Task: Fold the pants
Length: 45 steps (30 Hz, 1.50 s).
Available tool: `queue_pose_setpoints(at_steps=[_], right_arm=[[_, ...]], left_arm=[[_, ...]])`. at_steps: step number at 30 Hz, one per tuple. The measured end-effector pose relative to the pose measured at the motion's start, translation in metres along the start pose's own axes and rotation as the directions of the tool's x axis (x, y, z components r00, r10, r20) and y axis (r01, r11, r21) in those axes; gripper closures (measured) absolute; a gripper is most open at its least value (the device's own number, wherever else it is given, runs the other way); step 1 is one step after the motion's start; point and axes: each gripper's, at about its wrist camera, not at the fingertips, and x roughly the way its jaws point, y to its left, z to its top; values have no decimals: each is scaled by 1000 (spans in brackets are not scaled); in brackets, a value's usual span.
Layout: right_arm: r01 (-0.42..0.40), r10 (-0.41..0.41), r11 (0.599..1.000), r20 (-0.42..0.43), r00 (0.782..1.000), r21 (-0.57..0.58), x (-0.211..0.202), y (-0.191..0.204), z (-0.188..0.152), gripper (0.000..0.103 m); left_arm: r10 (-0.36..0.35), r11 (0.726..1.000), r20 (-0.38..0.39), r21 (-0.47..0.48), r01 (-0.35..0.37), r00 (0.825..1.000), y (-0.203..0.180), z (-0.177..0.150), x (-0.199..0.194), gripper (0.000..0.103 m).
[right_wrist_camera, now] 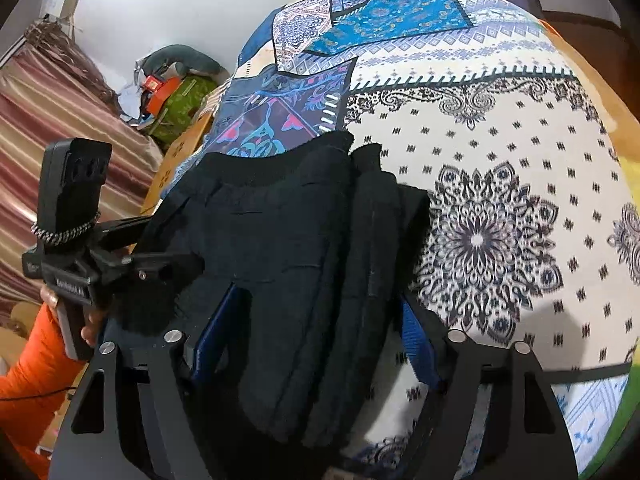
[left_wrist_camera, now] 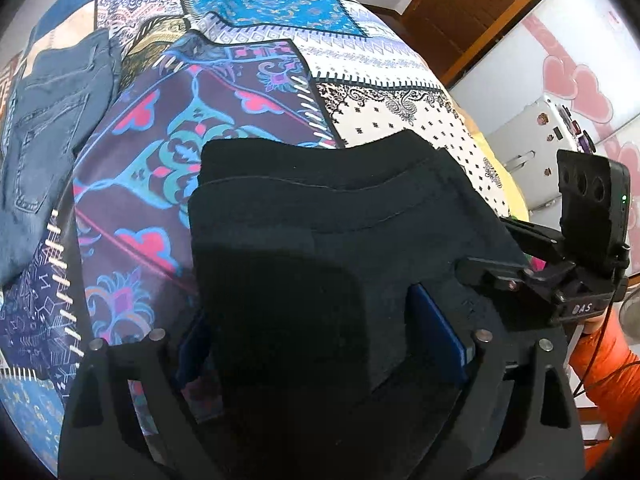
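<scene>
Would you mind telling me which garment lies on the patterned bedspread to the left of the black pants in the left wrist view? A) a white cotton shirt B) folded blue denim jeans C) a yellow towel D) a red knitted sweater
B: folded blue denim jeans, with a stitched back pocket showing, lie on the patchwork-patterned bedspread to the left of the black fabric pants.

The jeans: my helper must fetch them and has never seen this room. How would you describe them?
Start at the big patchwork-print bedspread. In the left wrist view, its far left edge holds the jeans, flat, stitched back pocket up. They are faded blue denim, unlike the black pants both grippers hold.
</scene>
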Motion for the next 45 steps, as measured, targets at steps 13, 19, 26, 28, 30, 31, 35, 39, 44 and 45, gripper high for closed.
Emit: queue_pose_setpoints(at_steps=[13,19,26,28,30,31,35,39,44,45], right_arm=[[71,-54,985,114,992,-159,-40,45,2,78],[86,-43,971,192,980,-225,-65,79,6,79],[82,14,943,283,959,-322,-78,135,43,79],[79,34,931,302,953,-355,-76,153,56,79],[69,59,921,313,948,-384,-71,170,68,79],[62,74,915,318,945,-398,-67,180,76,79],[34,122,899,323,938,-437,-45,207,104,79],[8,155,887,313,937,-462,-9,227,134,79],[-7,156,882,278,948,-471,45,235,163,79],[-15,154,884,259,953,-468,61,235,171,79]], left_arm=[[92,994,109,43,-97,990,-23,-21,-51,65],[156,982,262,66,-179,952,-37,-36,-105,67],[205,976,418,-19,-217,885,-10,-34,-182,67],[231,971,453,-51,-233,861,3,-30,-201,67],[255,965,479,-77,-249,840,15,-27,-215,67],[270,962,491,-96,-257,828,25,-24,-225,67],[315,949,510,-152,-277,800,64,-12,-245,67],[372,928,504,-198,-315,779,105,6,-248,67],[419,907,460,-251,-339,783,161,28,-226,67],[422,905,451,-260,-337,787,173,33,-219,67]])
